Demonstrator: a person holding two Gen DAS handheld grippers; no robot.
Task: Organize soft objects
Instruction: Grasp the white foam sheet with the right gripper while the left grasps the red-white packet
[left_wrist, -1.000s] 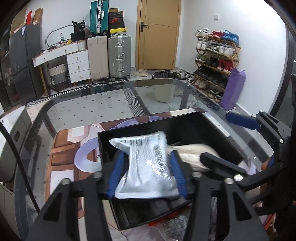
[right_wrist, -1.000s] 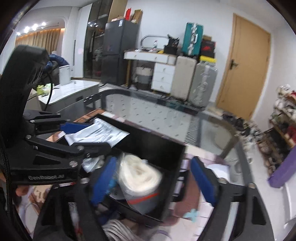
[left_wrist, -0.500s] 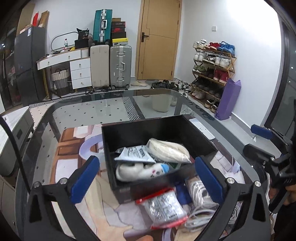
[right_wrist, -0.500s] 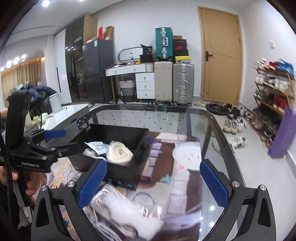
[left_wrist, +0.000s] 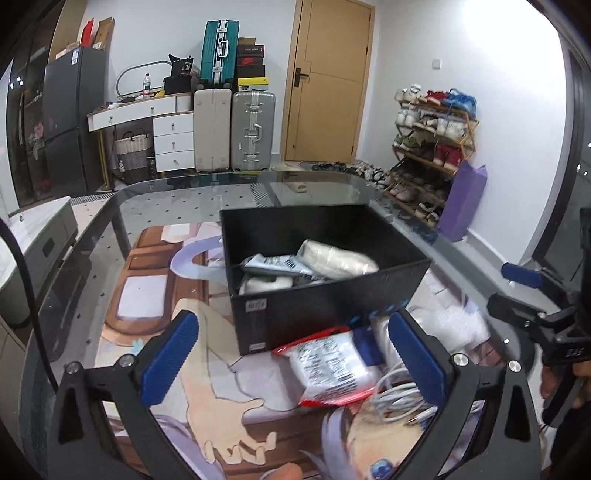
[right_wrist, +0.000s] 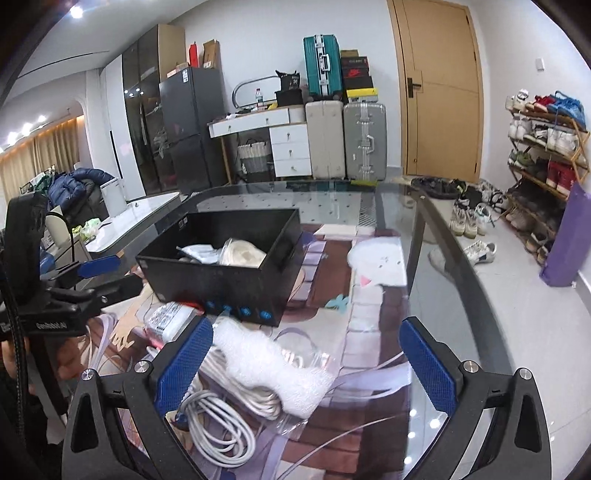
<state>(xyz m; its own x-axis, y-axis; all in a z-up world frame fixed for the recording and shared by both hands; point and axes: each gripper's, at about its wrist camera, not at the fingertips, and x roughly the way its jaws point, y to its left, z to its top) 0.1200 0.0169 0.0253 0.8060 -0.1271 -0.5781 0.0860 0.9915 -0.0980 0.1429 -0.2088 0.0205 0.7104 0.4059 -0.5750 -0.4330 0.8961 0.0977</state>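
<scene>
Both grippers, a second ago down in the black bin with a pouch and a roll between their pads, now stand back from it, jaws wide and empty; those items lie inside the bin.

Item 1, nearest. Left gripper (left_wrist: 293, 354): blue pads spread to full width, nothing between them, tilted down toward the mat. Framed between its fingers, on the mat: red-edged pouch (left_wrist: 330, 367), crinkled clear film with printed label, lying flat just in front of the bin wall. Probably next in line for pickup, given where the jaws point.

Item 2, nearest, other view. Right gripper (right_wrist: 306, 360): pads equally wide, empty, angled down. Below it: white fluffy cloth (right_wrist: 273, 369) draped over a white cable coil (right_wrist: 221, 430), with a clear zip bag partly beneath. All remain outside the bin, so sorting looks unfinished.

Item 3, middle. Black bin (left_wrist: 325, 299): open-topped, on the printed desk mat (left_wrist: 147, 295). Contents: wrapped cream roll (left_wrist: 338, 258), silver-grey pouch (left_wrist: 275, 264), white soft piece beneath. They are piled loosely to one side.

Item 4, far. Glass table (right_wrist: 461, 266) edge, then suitcases, drawers, door, shoe rack.
</scene>
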